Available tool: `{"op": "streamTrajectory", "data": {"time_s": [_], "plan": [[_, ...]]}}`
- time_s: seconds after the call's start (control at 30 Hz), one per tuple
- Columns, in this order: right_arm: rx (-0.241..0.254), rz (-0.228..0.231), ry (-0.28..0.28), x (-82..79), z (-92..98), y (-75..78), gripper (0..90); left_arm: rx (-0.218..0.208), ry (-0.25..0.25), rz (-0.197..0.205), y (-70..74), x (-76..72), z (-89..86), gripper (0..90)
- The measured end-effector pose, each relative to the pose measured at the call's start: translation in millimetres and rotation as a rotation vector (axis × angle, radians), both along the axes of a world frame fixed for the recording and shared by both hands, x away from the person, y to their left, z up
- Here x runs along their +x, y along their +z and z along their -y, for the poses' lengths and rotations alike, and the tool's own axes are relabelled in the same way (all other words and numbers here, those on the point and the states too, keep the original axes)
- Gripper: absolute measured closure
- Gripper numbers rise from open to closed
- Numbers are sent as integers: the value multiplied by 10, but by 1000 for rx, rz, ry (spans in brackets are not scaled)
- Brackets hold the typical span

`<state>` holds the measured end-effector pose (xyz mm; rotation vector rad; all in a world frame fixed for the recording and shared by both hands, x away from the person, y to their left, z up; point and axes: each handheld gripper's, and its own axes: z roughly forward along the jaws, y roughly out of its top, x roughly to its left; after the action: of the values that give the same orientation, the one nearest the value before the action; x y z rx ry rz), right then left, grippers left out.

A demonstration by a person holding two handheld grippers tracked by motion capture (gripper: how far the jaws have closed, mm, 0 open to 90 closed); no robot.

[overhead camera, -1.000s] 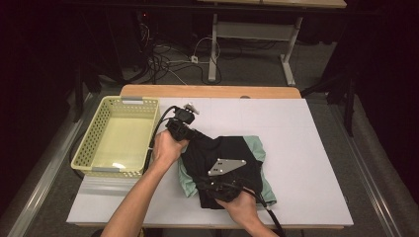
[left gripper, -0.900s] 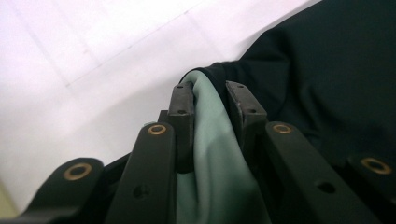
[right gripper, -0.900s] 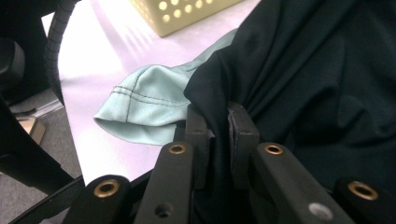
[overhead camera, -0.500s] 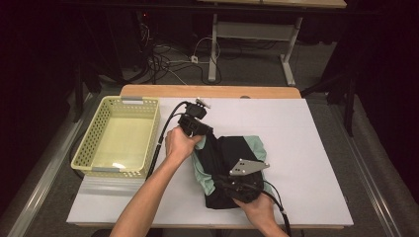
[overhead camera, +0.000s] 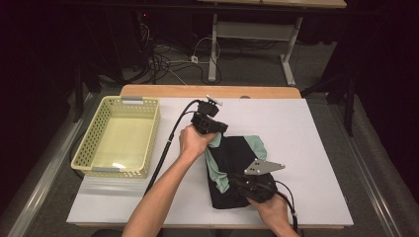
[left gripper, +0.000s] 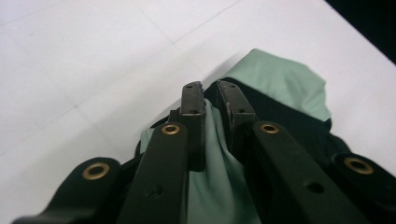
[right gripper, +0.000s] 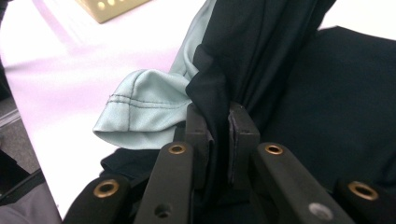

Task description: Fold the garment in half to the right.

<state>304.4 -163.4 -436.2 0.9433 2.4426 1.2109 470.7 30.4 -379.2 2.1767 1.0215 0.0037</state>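
A black garment (overhead camera: 237, 158) with mint-green parts lies on the white table (overhead camera: 306, 128), right of the middle. My left gripper (overhead camera: 215, 133) is at its far left corner. In the left gripper view its jaws (left gripper: 210, 91) pinch a fold of the green cloth (left gripper: 210, 158); they have just been closing on it. My right gripper (overhead camera: 244, 183), with a grey plate on top, is at the garment's near edge. The right gripper (right gripper: 217, 114) is shut on a bunch of black fabric (right gripper: 299, 116), with a green hem (right gripper: 140, 107) hanging beside it.
A yellow perforated basket (overhead camera: 116, 170) stands at the table's left side, and its corner (right gripper: 109, 7) appears in the right gripper view. The left gripper's cable runs along the basket's right wall. Bare white table lies behind and right of the garment.
Both hands have moved right with the garment's left edge, folding it over. The garment now lies narrower, with more green showing along its left side.
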Motion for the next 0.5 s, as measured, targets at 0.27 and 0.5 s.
{"op": "streamTrajectory", "data": {"time_s": [0.27,0.5], "plan": [[-30,6,-38,-12,157,-6,821,-60,-36,-2,-33,36,210,809],[-64,-17,-71,11,258,-83,820,-67,-83,14,-61,42,446,818]]}}
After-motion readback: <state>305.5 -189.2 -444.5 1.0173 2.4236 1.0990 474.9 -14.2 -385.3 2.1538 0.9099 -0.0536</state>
